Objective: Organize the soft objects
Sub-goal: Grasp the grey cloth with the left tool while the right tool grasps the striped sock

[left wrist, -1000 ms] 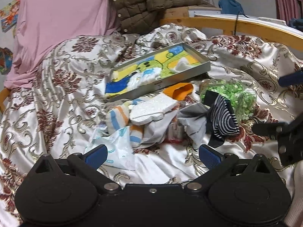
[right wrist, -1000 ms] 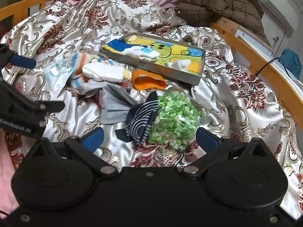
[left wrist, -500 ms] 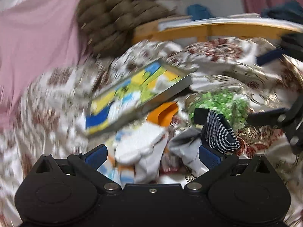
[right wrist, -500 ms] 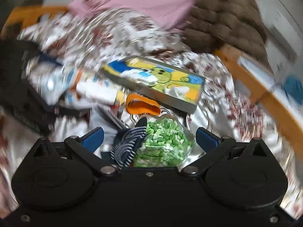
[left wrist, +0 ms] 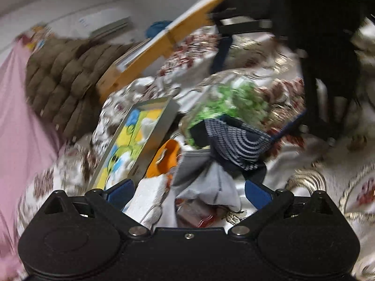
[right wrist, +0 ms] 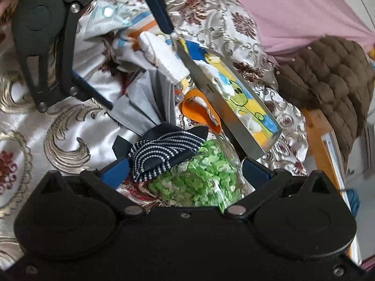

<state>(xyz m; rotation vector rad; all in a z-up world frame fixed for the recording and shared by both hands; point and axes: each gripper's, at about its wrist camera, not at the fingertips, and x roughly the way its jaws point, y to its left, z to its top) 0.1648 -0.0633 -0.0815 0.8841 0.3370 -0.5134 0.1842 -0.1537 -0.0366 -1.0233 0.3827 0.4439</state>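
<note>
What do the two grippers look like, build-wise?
Both match: matte black plastic bodies with two rounded lobes, silver pivot screws, black linkage arms ending in blue pads. Seen on the left gripper and right gripper. No cables, sleeves or readable markings visible.

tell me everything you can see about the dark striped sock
The striped sock is soft knit fabric, navy with curved rows of white dots or dashes and a plain dark cuff. It lies crumpled and folded, draped over the clear bag of green pieces and overlapping the grey cloth beside it. The right gripper is open, its blue fingers on either side of sock and bag, nothing clamped. The left wrist view is blurred.
</note>
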